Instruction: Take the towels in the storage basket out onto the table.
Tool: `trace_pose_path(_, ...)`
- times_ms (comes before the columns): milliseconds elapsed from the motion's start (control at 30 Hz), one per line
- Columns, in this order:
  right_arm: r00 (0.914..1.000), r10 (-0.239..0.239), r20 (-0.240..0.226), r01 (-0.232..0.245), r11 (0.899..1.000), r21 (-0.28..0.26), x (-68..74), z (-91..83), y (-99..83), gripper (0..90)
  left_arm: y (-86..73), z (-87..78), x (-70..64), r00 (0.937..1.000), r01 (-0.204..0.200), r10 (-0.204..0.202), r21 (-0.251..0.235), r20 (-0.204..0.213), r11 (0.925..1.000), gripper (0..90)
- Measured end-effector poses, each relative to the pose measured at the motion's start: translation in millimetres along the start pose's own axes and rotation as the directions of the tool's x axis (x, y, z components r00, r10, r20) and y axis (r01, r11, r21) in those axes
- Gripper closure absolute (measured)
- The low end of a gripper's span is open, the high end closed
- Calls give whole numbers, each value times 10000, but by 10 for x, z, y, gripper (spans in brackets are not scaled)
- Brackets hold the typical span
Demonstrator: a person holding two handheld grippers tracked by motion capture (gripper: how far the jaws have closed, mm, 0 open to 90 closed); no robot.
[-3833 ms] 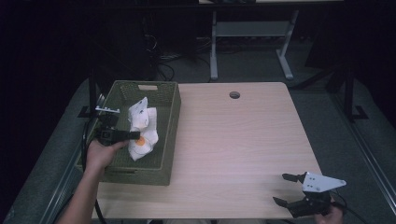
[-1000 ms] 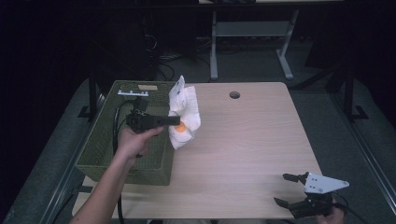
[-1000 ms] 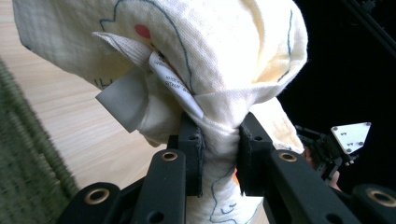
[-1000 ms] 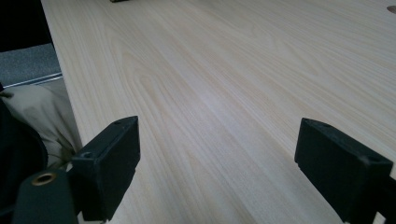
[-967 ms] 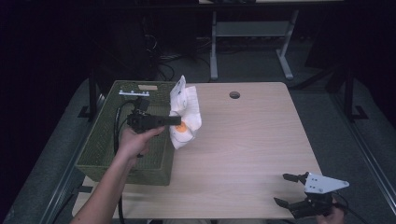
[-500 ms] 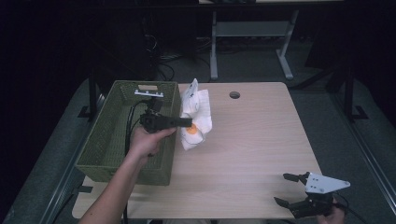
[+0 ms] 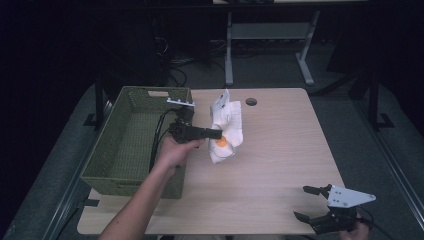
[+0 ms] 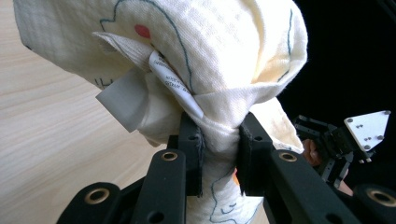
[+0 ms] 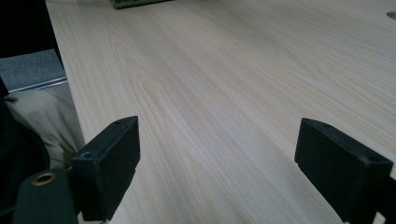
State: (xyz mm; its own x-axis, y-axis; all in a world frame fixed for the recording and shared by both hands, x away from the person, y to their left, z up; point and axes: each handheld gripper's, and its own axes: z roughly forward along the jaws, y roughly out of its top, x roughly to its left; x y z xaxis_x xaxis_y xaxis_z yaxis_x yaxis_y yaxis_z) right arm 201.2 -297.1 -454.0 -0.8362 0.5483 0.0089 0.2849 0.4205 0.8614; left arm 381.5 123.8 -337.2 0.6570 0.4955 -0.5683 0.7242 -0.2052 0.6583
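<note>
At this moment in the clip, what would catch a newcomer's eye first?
The crumpled cream cloth with printed drawings, pinched in the left gripper above the pale wooden table, just right of the green woven basket. At the table's near right corner the right gripper waits with jaws wide apart.

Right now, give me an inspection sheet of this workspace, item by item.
Surface: light wood table with a round hole near its far edge.
Job's things: a cream printed cloth with an orange spot hangs bunched over the table, just right of the green woven basket; the basket looks empty.
Clutter: nothing seen.
Grippers: left gripper is shut on the cloth, a white label sticking out beside its jaws; right gripper is open, low at the table's near right corner.
Cables: a black cable trails from the left gripper into the basket.
Surroundings: dark room, grey floor, a white-legged desk frame beyond the table.
</note>
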Motion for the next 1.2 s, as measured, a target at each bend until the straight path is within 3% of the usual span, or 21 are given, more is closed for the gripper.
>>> trace_pose_path(233, 10000, 3, -21, -3, 10000, -1, 0, 3, 1, 138, 23, 142, 17, 9997, 74, -76, -53, -226, 10000, 751)
trace_pose_path(767, 10000, 21, -55, -22, 9999, -147, 15, -31, 2, 138, -9, 621, 25, 9987, -19, 51, 656, -497, 9978, 750)
trace_pose_path(867, 10000, -23, -55, 22, 9999, -151, 14, -29, 3, 138, -17, 683, 27, 9963, -269, 330, 776, -788, 9966, 750)
trace_pose_path(900, 10000, -13, -77, 12, 9999, -127, 17, -27, 7, 138, -30, 734, 14, 9928, -399, 488, 822, -1091, 9958, 750)
trace_pose_path(1167, 9999, -63, -102, 62, 9999, -127, 26, -21, 13, 138, -116, 963, 22, 9867, -475, 661, 1250, -1486, 9910, 747)
trace_pose_path(1200, 9999, -64, -116, 62, 9999, -148, 25, -24, 14, 138, -147, 1032, 24, 9874, -337, 524, 1251, -1493, 9916, 744)
